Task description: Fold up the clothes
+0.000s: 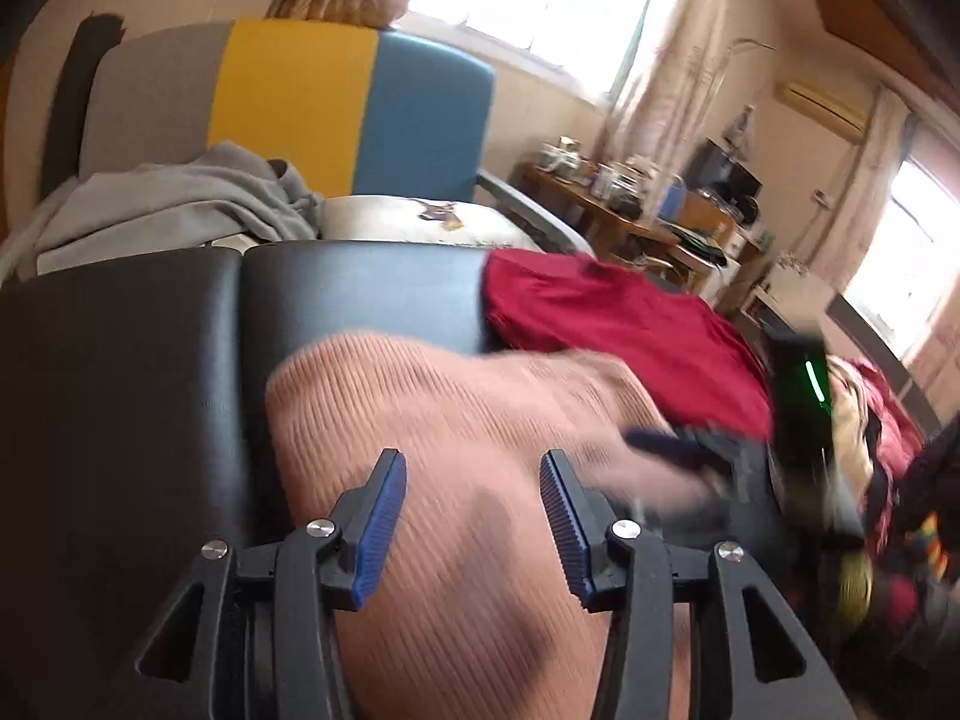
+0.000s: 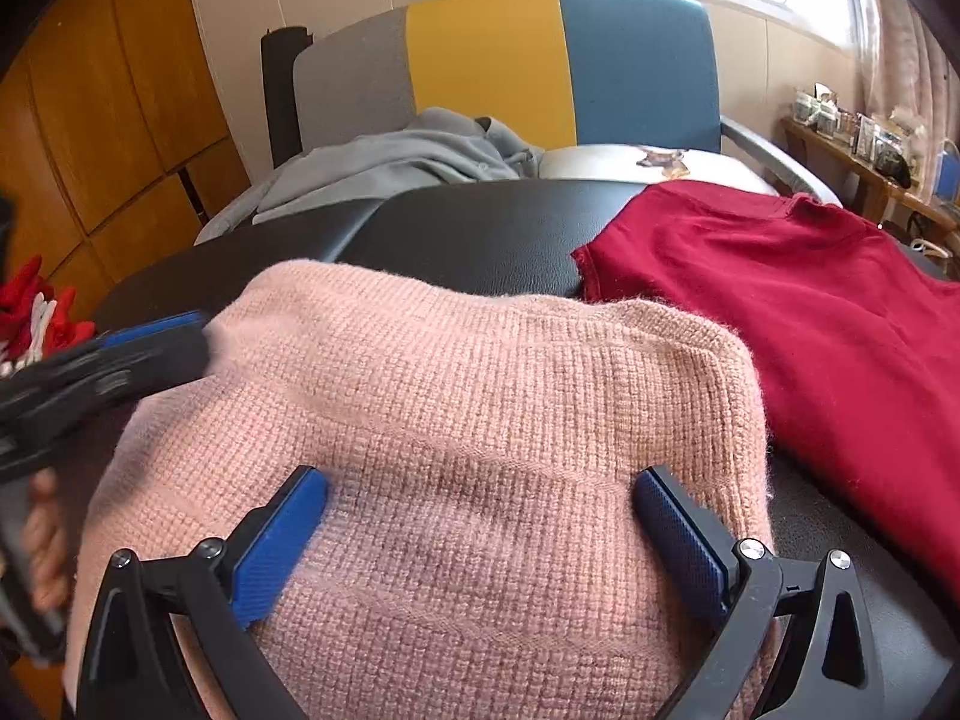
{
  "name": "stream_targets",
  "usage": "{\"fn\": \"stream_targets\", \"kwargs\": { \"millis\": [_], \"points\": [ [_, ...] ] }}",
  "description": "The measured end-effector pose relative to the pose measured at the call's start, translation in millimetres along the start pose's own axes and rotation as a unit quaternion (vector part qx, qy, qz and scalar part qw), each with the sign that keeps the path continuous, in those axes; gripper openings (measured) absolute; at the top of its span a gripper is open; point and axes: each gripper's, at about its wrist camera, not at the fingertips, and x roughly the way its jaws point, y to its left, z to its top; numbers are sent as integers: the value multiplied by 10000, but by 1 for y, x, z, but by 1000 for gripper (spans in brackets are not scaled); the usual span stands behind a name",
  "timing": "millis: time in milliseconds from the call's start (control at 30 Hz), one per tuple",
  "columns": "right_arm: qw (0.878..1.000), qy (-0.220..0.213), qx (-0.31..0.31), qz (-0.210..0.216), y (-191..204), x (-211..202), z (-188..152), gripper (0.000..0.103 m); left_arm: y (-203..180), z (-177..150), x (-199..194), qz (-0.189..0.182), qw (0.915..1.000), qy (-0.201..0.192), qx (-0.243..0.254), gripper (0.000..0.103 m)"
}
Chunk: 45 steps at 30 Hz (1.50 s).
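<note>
A folded pink knit sweater (image 2: 480, 420) lies on a black padded surface (image 2: 480, 228); it also shows in the left wrist view (image 1: 456, 420). A dark red garment (image 2: 810, 312) lies flat to its right, also seen in the left wrist view (image 1: 618, 318). My right gripper (image 2: 480, 516) is open, its blue pads over the sweater's near part. My left gripper (image 1: 474, 504) is open above the sweater's left part; it shows blurred in the right wrist view (image 2: 150, 336). The right gripper shows blurred in the left wrist view (image 1: 678, 450).
A grey hoodie (image 2: 408, 156) and a white cushion (image 2: 630, 162) lie on a grey, yellow and blue chair (image 2: 492, 54) behind the black surface. Orange cabinets (image 2: 90, 138) stand left. A cluttered wooden desk (image 1: 636, 204) stands right under the windows.
</note>
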Motion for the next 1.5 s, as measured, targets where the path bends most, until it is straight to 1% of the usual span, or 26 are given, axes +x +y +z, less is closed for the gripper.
{"fn": "stream_targets", "kwargs": {
  "millis": [100,133,200,233,300,367,400,467,567,633,700,733,800,867,900,967,1033,1100,1167,1200,1267,1333,1367,1433,1467,1500],
  "points": [
    [9999,-5,-27,-128,2,-18,2,103,-16,-31,-15,30,9991,-51,431,48],
    [9998,-23,-40,-190,3,-25,2,103,-20,-43,-17,140,9984,-2,541,49],
    [9989,-127,-289,-353,10,-41,-4,103,-22,-61,-10,338,9976,129,594,49],
    [9986,-33,-417,-330,13,-41,-12,103,-22,-69,-7,436,9969,195,618,49],
    [9974,296,-564,-325,14,-27,-34,103,-29,-82,-5,593,9954,59,755,49],
    [9974,-156,-614,-341,12,-30,-49,103,-32,-84,-3,681,9944,-10,806,49],
    [9979,-155,-555,-306,10,-29,-48,103,-30,-82,-5,618,9958,3,679,49],
    [9982,-166,-503,-276,9,-29,-46,103,-24,-78,-10,486,9980,35,415,49],
    [9985,-287,-435,-182,7,-33,-47,103,-12,-70,-30,50,10000,-28,-30,50],
    [9993,-286,-250,4,0,-39,-45,103,3,-63,-46,-305,9985,-118,-429,53],
    [9993,-237,26,304,-10,-51,-40,103,24,-58,-52,-750,9930,-135,-898,61],
    [9980,-310,224,506,-18,-62,-38,103,35,-56,-54,-972,9887,-142,-1131,64],
    [9941,-456,555,812,-36,-77,-36,103,56,-52,-52,-1353,9778,-94,-1599,82],
    [9905,-365,887,984,-58,-80,-36,103,76,-49,-42,-1624,9658,52,-2019,82],
    [9894,-253,1025,1000,-67,-77,-38,103,83,-48,-38,-1691,9626,79,-2116,82],
    [9857,23,1259,1121,-80,-64,-45,103,93,-48,-31,-1741,9610,71,-2148,82],
    [9784,311,1477,1413,-89,-47,-51,103,96,-50,-20,-1915,9562,162,-2208,83],
    [9782,369,1329,1550,-85,-33,-50,103,100,-51,-9,-2091,9509,255,-2269,83],
    [9752,403,1042,1911,-72,-17,-41,103,94,-49,4,-2207,9522,345,-2085,84],
    [9737,429,953,2027,-66,-10,-35,103,90,-47,13,-2121,9565,462,-1947,85],
    [9740,475,811,2061,-60,1,-27,103,83,-44,33,-1933,9643,701,-1667,86],
    [9741,484,656,2110,-55,9,-21,103,74,-42,38,-1912,9684,719,-1433,91],
    [9734,432,524,2187,-55,10,-22,103,69,-42,39,-1836,9712,758,-1319,93],
    [9743,340,53,2227,-50,8,-28,103,61,-43,39,-1699,9750,812,-1182,92],
    [9756,322,-297,2152,-44,6,-31,103,59,-44,39,-1644,9760,824,-1163,83],
    [9772,332,-521,2030,-38,5,-33,103,61,-45,38,-1680,9729,865,-1331,68]
  ]
}}
